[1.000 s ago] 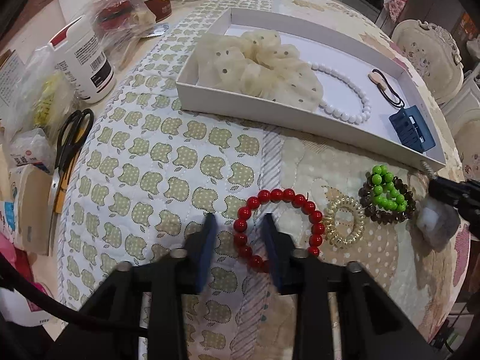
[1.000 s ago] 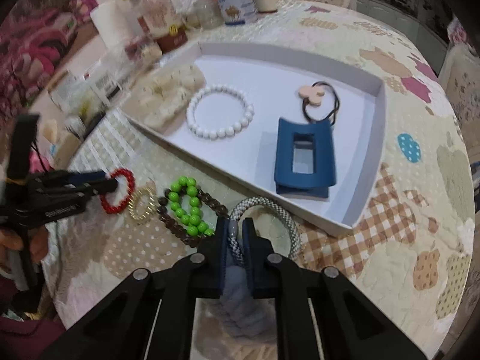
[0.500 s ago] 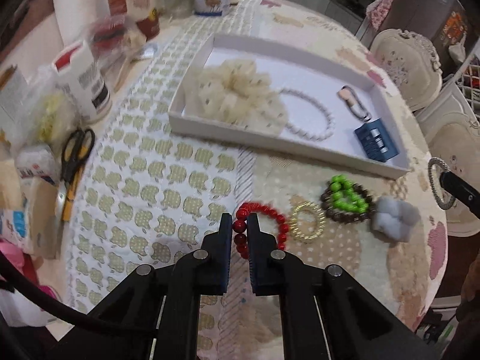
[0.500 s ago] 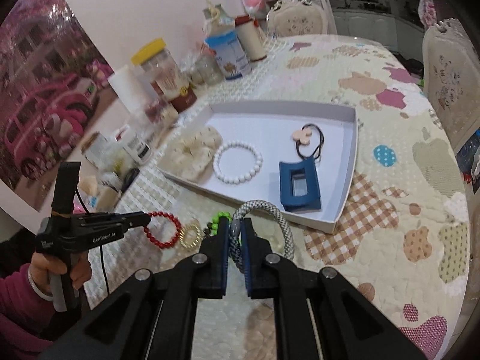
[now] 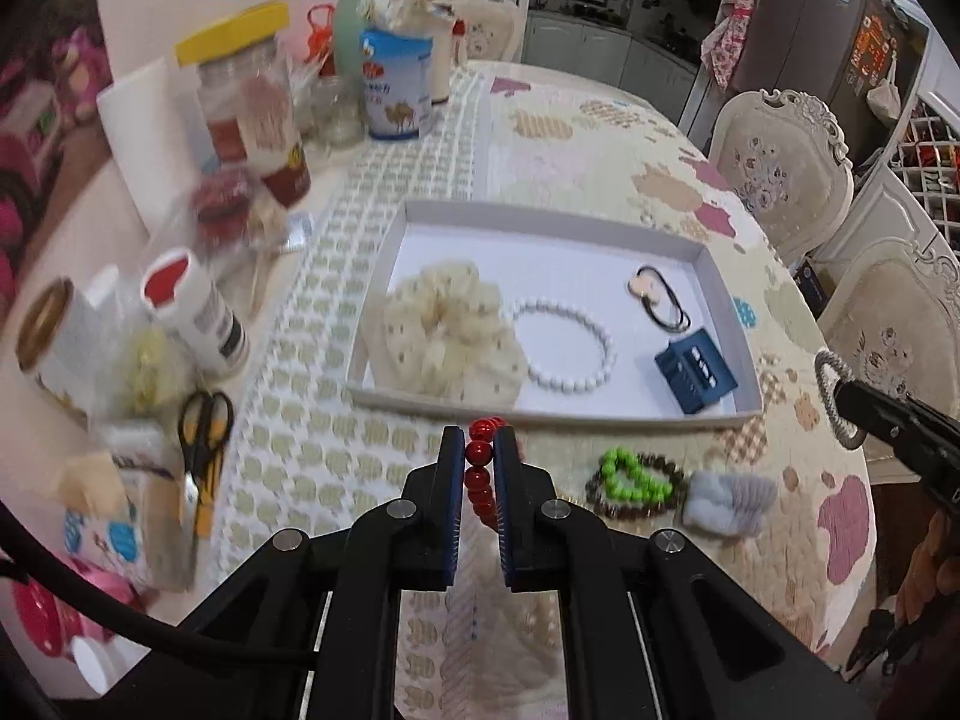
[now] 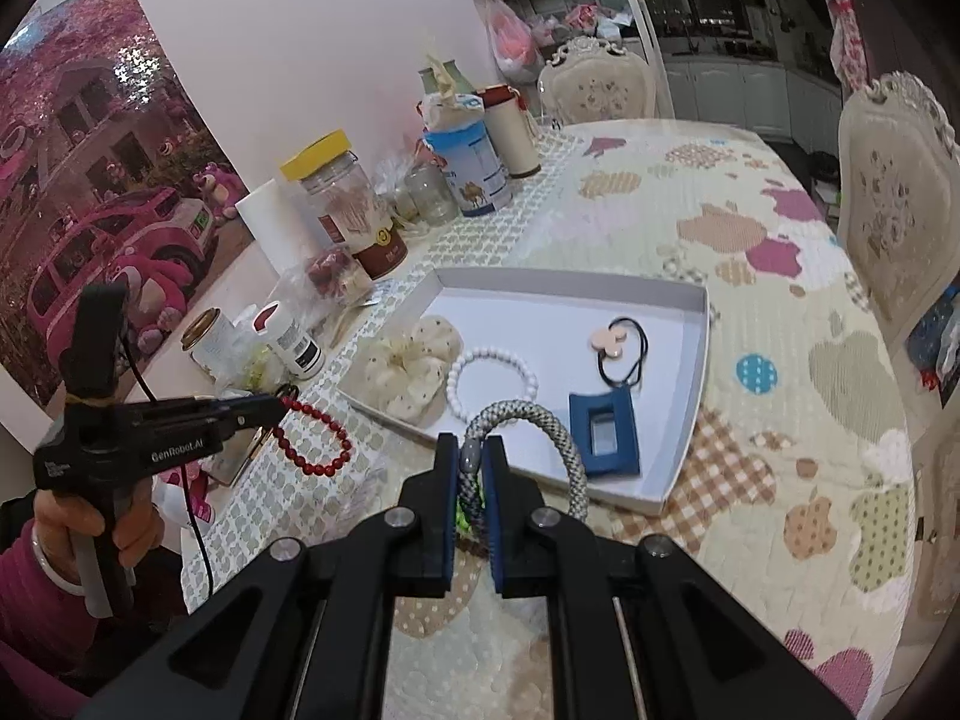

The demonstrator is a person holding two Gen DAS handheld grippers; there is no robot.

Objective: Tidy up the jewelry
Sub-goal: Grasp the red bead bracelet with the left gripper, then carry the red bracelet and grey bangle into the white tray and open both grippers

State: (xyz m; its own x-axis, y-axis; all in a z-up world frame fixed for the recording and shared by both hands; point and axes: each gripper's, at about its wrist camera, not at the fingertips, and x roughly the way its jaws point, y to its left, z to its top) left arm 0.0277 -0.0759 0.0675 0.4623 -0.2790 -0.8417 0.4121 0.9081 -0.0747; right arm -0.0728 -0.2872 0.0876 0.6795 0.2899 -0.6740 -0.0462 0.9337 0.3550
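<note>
Clamping the red bead bracelet (image 5: 478,462), the left gripper (image 5: 478,450); right gripper (image 6: 474,462) pinches the grey rope bracelet (image 6: 540,426), whole in its view only

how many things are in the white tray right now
4: cream scrunchie at its left end, white bead bracelet beside it, black hair tie farther right, blue clip in the near right corner.

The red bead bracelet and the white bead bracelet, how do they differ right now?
The red bead bracelet hangs in the air, pinched in the left claw; the white bead bracelet lies flat inside the white tray. The red one dangles as a loose, sagging loop; the white one rests as an open ring beside the cream scrunchie. Both are strings of round beads.
</note>
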